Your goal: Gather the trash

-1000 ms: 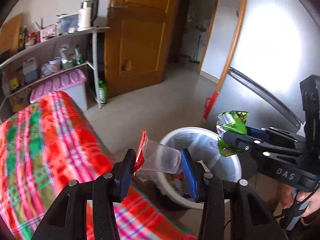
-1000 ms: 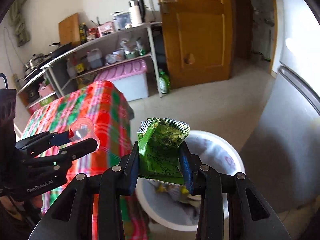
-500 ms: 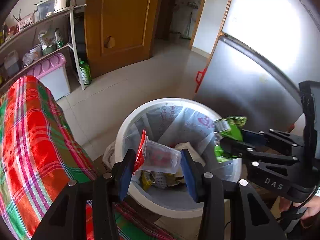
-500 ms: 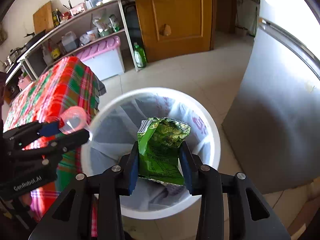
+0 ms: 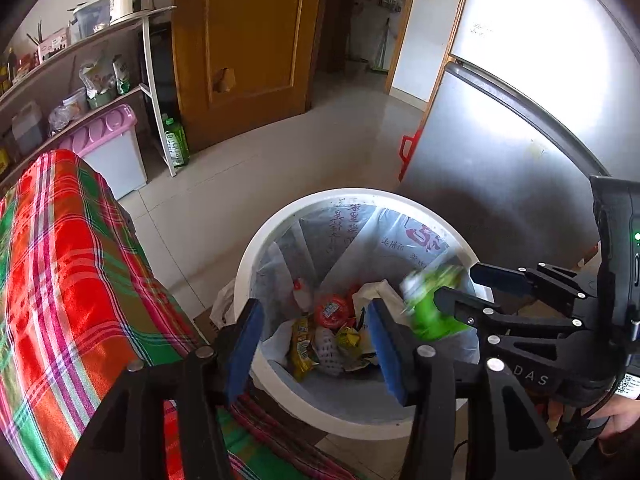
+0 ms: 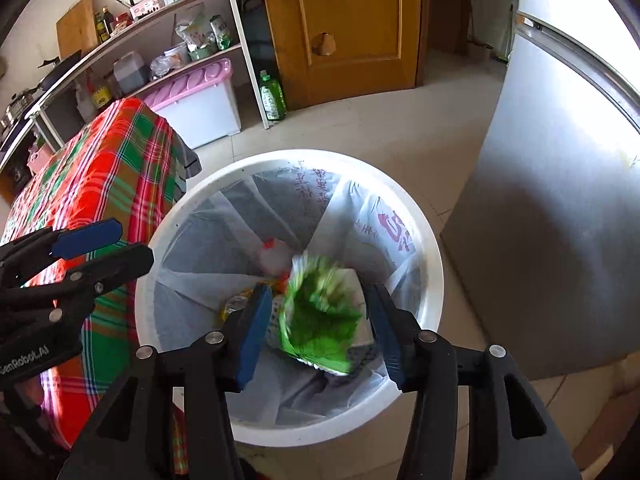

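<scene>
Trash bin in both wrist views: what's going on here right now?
A person holds a gripper in each hand over the lined white bin. The right gripper has just been opening, and the green snack wrapper, blurred, is dropping free between its pads. The left gripper has also just opened; nothing is between its pads, only trash in the bin below.

Open bin mouth [image 6: 424,216] between plaid table [image 6: 100,184] and fridge [image 6: 560,220] (floor [image 6: 360,128] beyond clear)
</scene>
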The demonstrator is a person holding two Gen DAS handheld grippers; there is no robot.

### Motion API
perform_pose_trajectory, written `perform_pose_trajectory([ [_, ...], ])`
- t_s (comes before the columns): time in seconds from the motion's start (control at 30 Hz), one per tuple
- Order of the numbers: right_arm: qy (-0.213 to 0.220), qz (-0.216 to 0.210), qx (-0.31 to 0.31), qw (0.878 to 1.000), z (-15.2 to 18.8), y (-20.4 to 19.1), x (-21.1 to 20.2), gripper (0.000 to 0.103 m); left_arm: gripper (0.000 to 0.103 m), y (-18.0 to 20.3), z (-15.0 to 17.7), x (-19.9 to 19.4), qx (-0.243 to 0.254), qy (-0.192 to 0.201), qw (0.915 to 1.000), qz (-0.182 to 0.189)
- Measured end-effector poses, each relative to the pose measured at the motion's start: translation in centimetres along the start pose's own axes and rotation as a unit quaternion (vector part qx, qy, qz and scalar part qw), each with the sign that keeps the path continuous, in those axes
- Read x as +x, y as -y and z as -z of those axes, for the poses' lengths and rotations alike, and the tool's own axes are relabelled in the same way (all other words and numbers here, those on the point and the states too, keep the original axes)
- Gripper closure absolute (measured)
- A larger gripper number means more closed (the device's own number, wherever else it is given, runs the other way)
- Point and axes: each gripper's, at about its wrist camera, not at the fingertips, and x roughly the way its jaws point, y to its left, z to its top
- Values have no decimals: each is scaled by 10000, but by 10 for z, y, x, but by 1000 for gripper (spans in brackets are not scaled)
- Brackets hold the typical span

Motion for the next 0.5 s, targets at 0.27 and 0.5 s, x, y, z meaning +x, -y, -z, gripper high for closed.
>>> perform_pose_trajectory([
  [0.27, 292, 96, 148, 9994, 2, -1, -20, 51, 42, -2, 2, -19, -51, 253, 9997, -55],
  [0.5, 824, 193, 307, 9959, 10, -10, -55, 51, 39, -1, 6, -42, -99, 597, 9981, -154],
])
